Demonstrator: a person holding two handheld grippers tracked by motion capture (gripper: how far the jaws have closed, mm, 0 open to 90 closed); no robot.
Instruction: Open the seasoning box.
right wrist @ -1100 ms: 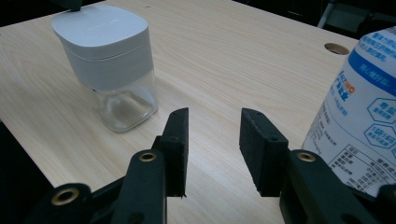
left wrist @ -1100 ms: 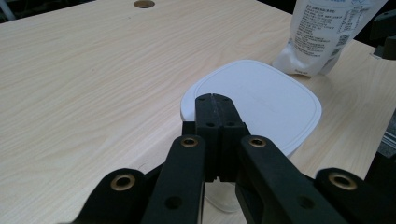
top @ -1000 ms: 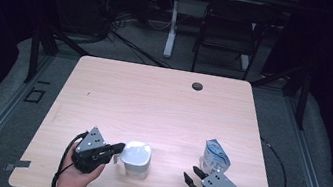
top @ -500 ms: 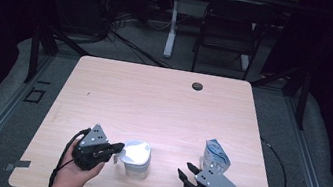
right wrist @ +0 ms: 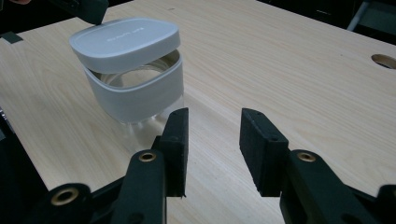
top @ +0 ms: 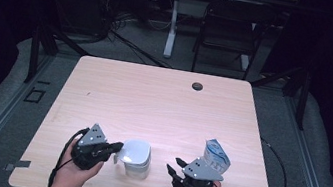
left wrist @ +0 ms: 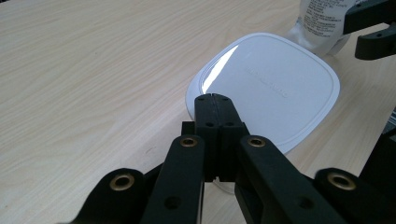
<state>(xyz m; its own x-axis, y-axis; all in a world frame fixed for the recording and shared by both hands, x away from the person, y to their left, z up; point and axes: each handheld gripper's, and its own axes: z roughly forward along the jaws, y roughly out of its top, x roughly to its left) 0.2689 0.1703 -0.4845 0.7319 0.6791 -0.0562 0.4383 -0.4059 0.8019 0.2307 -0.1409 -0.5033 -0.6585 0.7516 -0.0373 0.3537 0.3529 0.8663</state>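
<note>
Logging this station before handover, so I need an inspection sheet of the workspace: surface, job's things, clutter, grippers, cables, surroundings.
Surface: light wood table, round hole near the far edge.
Job's things: white container, its lid lifted at one side; blue-and-white pouch standing to the right.
Clutter: nothing seen.
Grippers: left gripper shut at the lid's edge; right gripper open, nothing between its jaws, pointing toward the container.
Cables: black cable over the table's right edge.
Surroundings: dark chair and floor cables behind the table.

A white rounded-square container [top: 136, 162] stands near the table's front edge, its lid [right wrist: 125, 43] tilted up, raised at one side. A blue-white pouch [top: 215, 155] stands to its right.
</note>
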